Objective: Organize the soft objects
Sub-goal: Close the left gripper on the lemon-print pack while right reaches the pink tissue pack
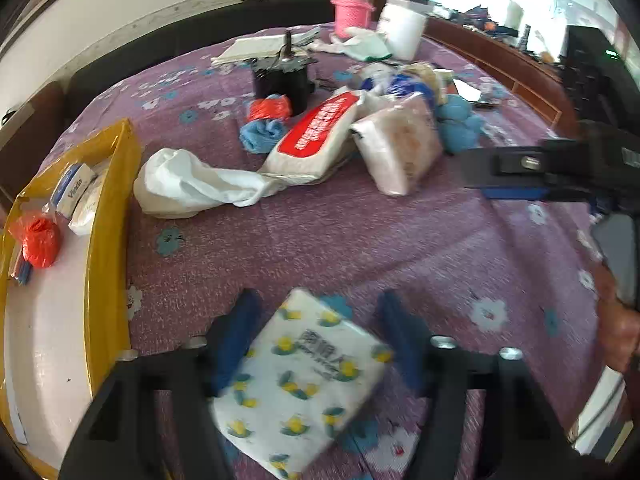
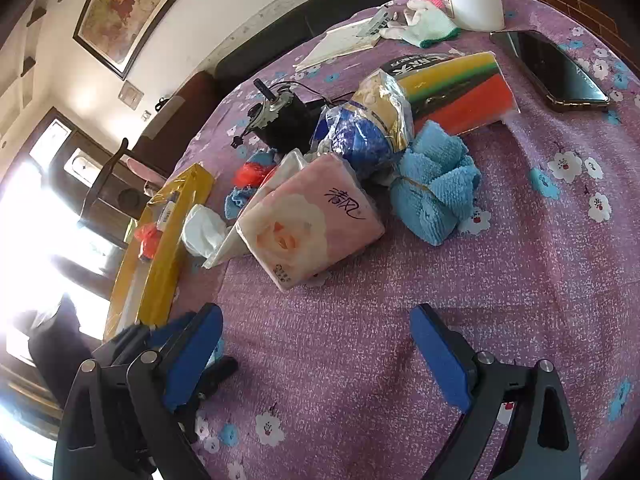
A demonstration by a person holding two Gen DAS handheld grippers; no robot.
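So the left gripper (image 1: pixel 316 344) has the flowered tissue pack (image 1: pixel 308 380) sitting right between its blue pads, long axis skewed diagonally across the gap. Left pad looks like it's touching; the right one shows daylight, so it isn't really pinching it. It's tipped steeply down at the purple tablecloth (image 1: pixel 360 240), yellow box (image 1: pixel 108 216) just to its left. The right gripper (image 2: pixel 316 344) hangs wide apart and empty, short of the pink tissue pack (image 2: pixel 308 220).

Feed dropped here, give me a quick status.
Left tool straddling flowered tissue pack, grip unconfirmed. Right tool open, empty. Yellow box left; nothing in between.
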